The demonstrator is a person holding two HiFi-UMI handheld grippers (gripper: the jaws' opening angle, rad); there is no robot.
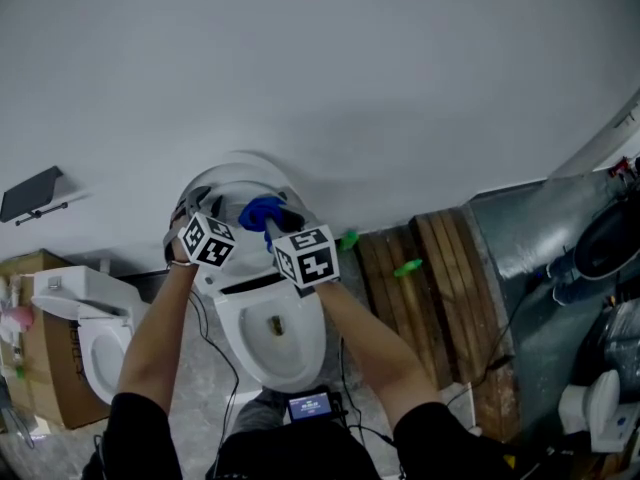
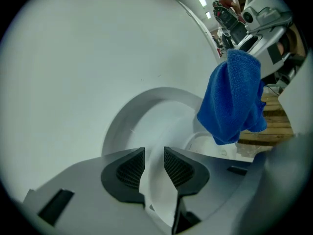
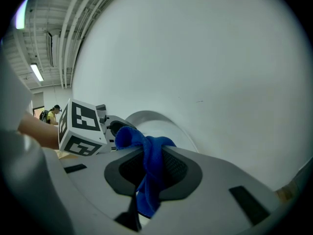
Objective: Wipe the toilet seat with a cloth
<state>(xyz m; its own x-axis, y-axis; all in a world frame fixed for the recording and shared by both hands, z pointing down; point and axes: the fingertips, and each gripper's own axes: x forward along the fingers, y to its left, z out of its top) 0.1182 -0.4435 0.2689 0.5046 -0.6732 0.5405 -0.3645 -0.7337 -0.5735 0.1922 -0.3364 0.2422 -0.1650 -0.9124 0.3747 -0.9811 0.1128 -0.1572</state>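
A white toilet [image 1: 275,343] stands against the wall with its seat [image 1: 232,178] tipped up. My left gripper [image 1: 200,223] is at the seat's left side. In the left gripper view, a thin white edge of the seat [image 2: 159,180] sits pinched between the pads of the left gripper [image 2: 154,168]. My right gripper [image 1: 285,230] is shut on a blue cloth [image 1: 262,211] and holds it in front of the raised seat. In the right gripper view, the cloth [image 3: 149,170] hangs bunched between the jaws of the right gripper [image 3: 149,175]. In the left gripper view, the cloth [image 2: 234,99] hangs to the right.
A second white toilet [image 1: 95,328] and a cardboard box [image 1: 40,388] stand at the left. A wooden pallet [image 1: 430,268] with green items [image 1: 407,267] lies at the right, with grey metal ducting [image 1: 540,248] beyond it. A black shelf [image 1: 30,193] hangs on the wall.
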